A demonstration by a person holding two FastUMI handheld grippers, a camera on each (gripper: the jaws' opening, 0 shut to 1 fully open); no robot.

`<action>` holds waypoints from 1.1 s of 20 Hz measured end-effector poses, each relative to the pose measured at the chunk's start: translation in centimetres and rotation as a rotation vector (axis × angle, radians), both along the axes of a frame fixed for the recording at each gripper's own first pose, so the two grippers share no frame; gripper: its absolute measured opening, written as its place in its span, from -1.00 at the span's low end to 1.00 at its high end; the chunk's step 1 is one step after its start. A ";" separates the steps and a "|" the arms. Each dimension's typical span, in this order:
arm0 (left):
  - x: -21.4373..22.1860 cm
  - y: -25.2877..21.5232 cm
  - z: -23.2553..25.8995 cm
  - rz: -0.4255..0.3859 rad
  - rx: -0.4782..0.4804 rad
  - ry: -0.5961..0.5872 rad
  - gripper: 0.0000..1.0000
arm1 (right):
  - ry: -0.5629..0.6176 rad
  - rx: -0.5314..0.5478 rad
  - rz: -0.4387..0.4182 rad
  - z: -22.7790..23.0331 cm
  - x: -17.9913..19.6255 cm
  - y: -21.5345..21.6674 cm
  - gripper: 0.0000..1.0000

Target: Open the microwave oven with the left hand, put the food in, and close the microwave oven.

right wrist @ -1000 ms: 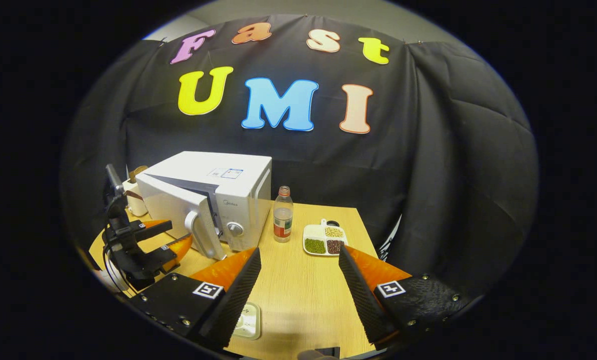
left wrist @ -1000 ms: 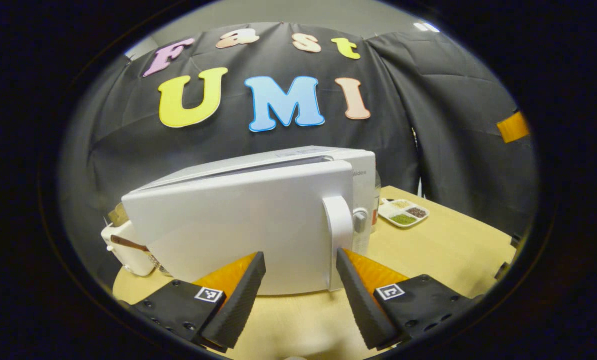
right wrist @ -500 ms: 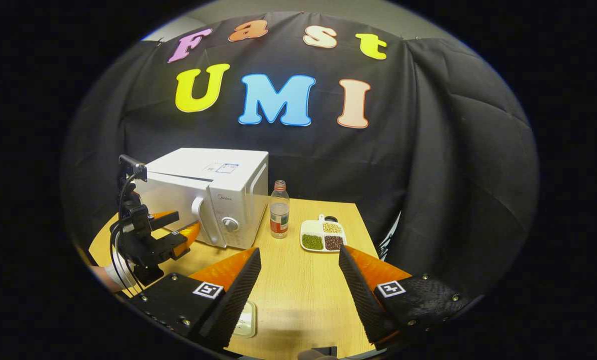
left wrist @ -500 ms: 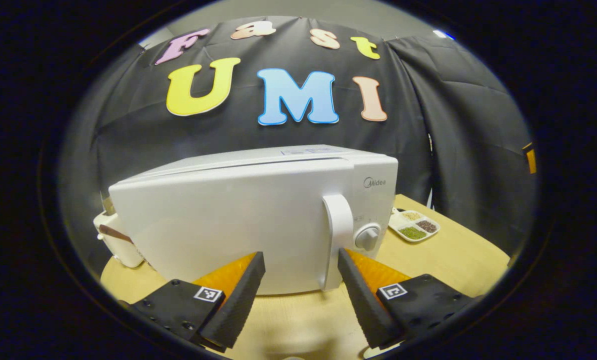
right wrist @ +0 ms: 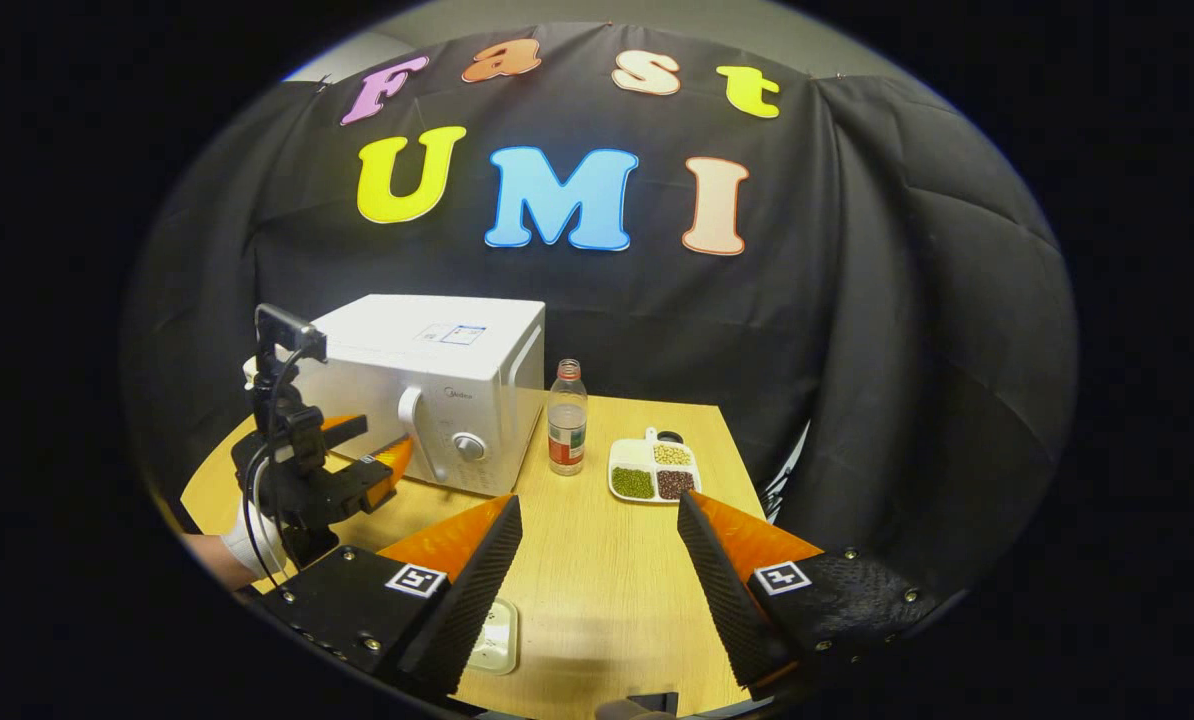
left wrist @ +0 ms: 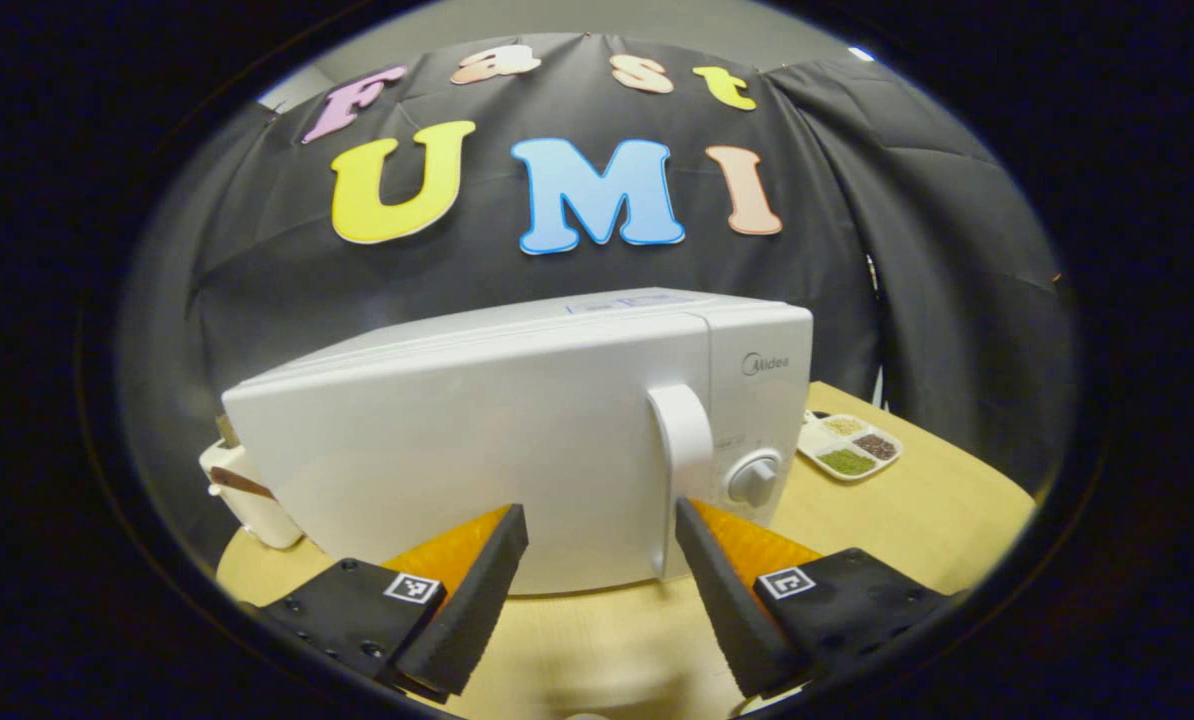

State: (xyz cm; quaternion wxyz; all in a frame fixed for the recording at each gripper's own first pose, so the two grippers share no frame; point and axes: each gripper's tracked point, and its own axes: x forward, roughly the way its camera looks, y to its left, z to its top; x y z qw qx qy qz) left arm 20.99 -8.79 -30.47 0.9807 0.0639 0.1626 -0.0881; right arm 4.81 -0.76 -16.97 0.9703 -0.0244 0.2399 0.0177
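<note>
The microwave oven (left wrist: 517, 440) stands on the table (right wrist: 607, 560) with its door flush against the body. The left gripper (left wrist: 597, 560) sits just in front of the door, jaws apart, holding nothing, near the door handle (left wrist: 682, 450). The right gripper (right wrist: 597, 560) hovers over the table, jaws apart, empty.

Risk: an incomplete latch leaves the door ajar; a further push may shift the oven toward the bottle (right wrist: 567, 418).

Count: one oven, one bottle, one divided dish (right wrist: 654, 472) with three fillings, two grippers.
</note>
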 end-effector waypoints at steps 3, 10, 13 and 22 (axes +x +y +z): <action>-0.1 -0.1 0.6 -0.006 0.034 -0.022 1.00 | -0.009 -0.002 0.020 0.4 -0.4 0.7 0.92; -2.6 0.7 7.0 0.005 -0.060 -0.056 0.96 | -0.078 0.037 0.031 3.0 -0.4 1.7 0.92; -5.3 3.2 15.0 0.044 -0.046 -0.144 1.00 | -0.161 0.072 0.039 6.2 0.3 2.3 0.92; -14.0 10.7 34.0 0.209 -0.115 -0.308 0.99 | -0.390 0.094 -0.006 15.6 1.8 0.9 0.92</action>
